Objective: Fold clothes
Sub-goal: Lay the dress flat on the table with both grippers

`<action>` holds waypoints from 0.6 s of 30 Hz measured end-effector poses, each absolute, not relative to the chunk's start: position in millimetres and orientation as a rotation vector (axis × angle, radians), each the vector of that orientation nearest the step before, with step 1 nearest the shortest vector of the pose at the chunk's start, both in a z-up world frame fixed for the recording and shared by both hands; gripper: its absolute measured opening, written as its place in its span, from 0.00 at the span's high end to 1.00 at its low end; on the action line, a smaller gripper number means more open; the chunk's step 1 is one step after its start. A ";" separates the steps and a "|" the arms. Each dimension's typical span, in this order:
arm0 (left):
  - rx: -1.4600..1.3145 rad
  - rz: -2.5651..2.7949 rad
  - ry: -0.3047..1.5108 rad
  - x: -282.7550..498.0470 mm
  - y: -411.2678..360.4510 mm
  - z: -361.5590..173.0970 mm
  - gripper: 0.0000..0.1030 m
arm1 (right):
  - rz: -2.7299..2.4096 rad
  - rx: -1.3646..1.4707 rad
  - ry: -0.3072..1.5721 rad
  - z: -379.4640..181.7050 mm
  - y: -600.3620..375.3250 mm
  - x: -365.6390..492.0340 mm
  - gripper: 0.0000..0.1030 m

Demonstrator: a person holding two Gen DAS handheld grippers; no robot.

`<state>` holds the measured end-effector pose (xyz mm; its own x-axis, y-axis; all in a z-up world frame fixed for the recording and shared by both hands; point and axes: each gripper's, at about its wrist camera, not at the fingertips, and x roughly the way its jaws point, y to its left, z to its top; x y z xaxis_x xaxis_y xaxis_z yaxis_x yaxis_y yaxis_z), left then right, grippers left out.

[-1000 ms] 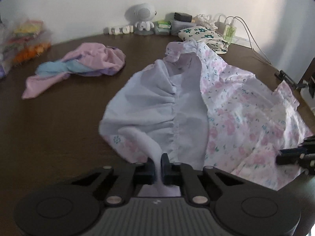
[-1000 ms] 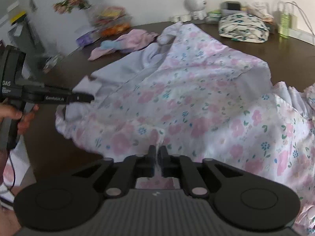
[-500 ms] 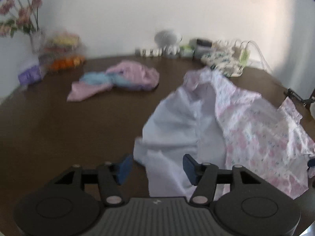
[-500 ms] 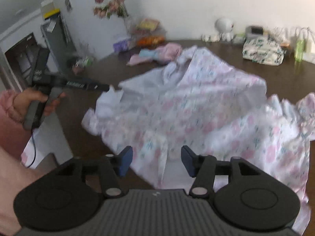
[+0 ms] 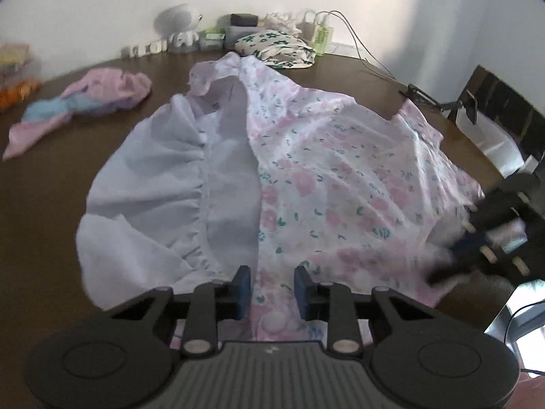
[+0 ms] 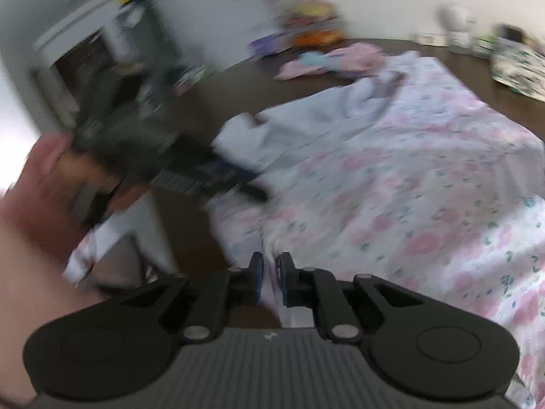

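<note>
A dark wooden table carries a floral dress spread across its middle, one side turned back to bare the pale lining. Half a second ago the hem lay loose between wide-spread jaws on both tools. The left gripper now straddles the near hem by a round button; its jaws have been closing but stand apart, the pads not pressing the cloth. The right gripper has nearly closed, its jaws pinching a fold of the dress's edge. A crumpled pink and blue garment lies well apart at the table's far left; a folded white floral piece sits near the wall, beside a small white figure.
</note>
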<state>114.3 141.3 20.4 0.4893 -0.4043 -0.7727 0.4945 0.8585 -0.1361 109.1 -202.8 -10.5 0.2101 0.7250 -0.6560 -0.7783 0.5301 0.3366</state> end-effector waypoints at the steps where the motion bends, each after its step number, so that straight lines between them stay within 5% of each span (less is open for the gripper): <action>1: 0.098 -0.547 0.908 113.6 144.3 21.2 0.73 | 1.055 -0.127 0.884 -10.4 -202.8 98.7 0.72; 3: 0.083 -0.542 0.908 112.4 147.3 22.9 0.65 | 1.046 -0.172 0.894 -8.6 -206.8 89.1 0.45; 10: 0.094 -0.561 0.894 95.7 147.4 21.6 0.58 | 0.944 0.009 0.803 8.2 -228.7 97.6 0.44; 15: 0.092 -0.540 0.885 91.3 148.3 16.7 0.70 | 0.943 0.006 0.878 -8.5 -200.0 106.6 0.49; 18: 0.093 -0.531 0.873 88.3 151.2 14.7 0.72 | 0.945 -0.006 0.952 -22.6 -189.8 107.7 0.75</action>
